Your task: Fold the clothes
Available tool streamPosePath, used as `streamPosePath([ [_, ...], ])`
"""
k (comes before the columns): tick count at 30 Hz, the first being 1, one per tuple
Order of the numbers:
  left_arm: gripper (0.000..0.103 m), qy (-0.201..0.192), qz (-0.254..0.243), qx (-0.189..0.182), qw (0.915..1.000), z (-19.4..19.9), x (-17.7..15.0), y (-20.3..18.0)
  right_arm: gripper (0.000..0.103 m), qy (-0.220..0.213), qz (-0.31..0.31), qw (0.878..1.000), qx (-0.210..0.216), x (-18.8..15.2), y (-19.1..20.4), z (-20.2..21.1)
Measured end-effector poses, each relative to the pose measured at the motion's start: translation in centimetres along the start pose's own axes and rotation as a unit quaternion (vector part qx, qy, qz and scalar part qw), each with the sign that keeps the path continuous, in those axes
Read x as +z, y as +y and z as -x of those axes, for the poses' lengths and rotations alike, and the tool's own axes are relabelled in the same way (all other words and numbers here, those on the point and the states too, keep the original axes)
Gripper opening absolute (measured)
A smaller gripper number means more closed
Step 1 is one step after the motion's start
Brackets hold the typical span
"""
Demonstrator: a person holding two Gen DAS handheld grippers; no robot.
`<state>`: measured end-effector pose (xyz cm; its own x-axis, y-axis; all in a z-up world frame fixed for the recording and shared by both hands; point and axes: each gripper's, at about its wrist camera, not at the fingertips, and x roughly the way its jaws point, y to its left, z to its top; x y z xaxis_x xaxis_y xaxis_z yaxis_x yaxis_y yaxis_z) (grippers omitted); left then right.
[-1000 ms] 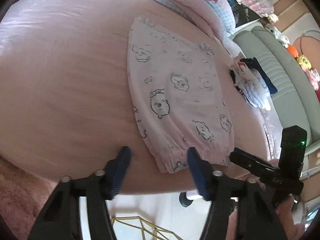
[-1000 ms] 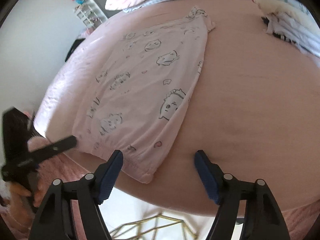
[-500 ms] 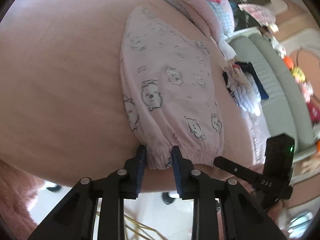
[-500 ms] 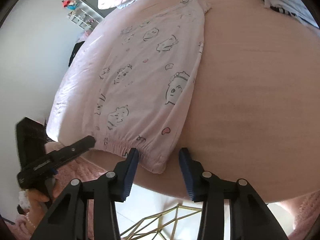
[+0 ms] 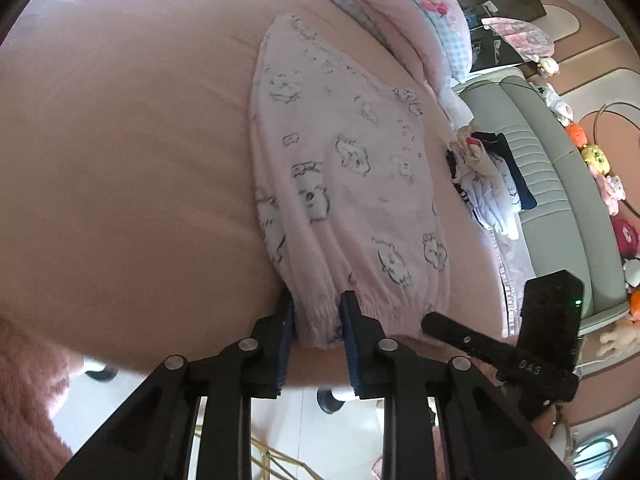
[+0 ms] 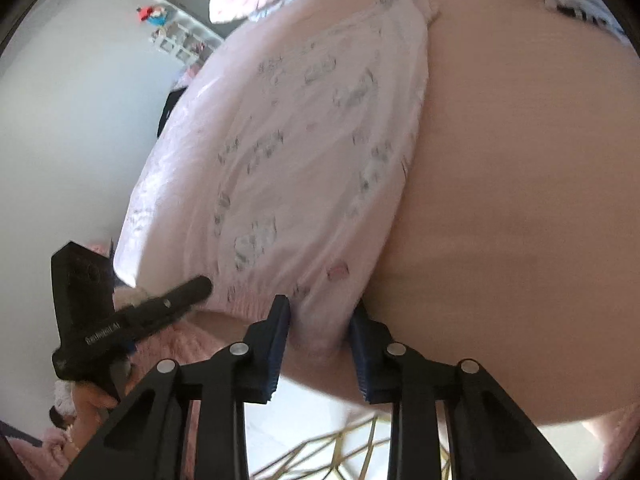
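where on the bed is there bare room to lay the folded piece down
Bare sheet lies broadly left of the pink garment, and a wide patch on its right. Crowded: the clothes pile beside the sofa and the pillows at the head.

Left gripper (image 5: 316, 322): our jaws are closing on the elastic hem.
Pink printed garment (image 5: 344, 176): flat ahead of us.
Right gripper (image 5: 436, 322): just right of ours.

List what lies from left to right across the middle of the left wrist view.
Bare pink bedspread → pink printed garment → small pile of clothes → grey-green sofa → row of plush toys.
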<state>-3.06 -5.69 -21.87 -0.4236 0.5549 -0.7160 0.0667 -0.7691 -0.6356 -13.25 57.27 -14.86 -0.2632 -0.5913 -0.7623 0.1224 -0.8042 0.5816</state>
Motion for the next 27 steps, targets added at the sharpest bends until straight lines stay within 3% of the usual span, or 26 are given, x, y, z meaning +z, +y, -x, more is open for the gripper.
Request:
streamPosePath([
  [8,0.032,-0.001,0.011,-0.011,0.9999,-1.0,0.4,0.2,0.029,-0.001,-0.027,0.999,0.026,0.7,-0.7,-1.2],
  [13,0.033,-0.001,-0.019,-0.003,0.9998,-1.7,1.2,-0.7,0.029,-0.007,0.006,1.0,0.007,0.9,0.0,-1.0],
  [17,0.032,0.007,-0.01,-0.017,0.9998,-0.9,0.3,-0.4,0.027,-0.012,0.012,1.0,0.002,0.3,0.4,-0.3],
  [23,0.034,0.007,-0.034,-0.017,0.9993,-2.0,0.9,-1.0,0.044,-0.009,0.003,1.0,0.023,1.2,0.3,-1.7],
  [24,0.031,0.003,-0.04,-0.013,0.9991,-2.1,1.0,-1.2,0.043,-0.011,0.014,1.0,0.016,1.4,0.4,-1.8],
  [25,0.019,-0.002,-0.044,-0.007,0.999,-2.1,1.1,-1.4,0.039,-0.014,0.028,1.0,0.005,1.4,0.8,-1.9],
  [27,0.016,-0.011,-0.048,-0.005,0.9988,-1.7,1.0,-1.7,0.027,-0.025,0.053,0.998,-0.016,1.2,1.7,-1.7],
])
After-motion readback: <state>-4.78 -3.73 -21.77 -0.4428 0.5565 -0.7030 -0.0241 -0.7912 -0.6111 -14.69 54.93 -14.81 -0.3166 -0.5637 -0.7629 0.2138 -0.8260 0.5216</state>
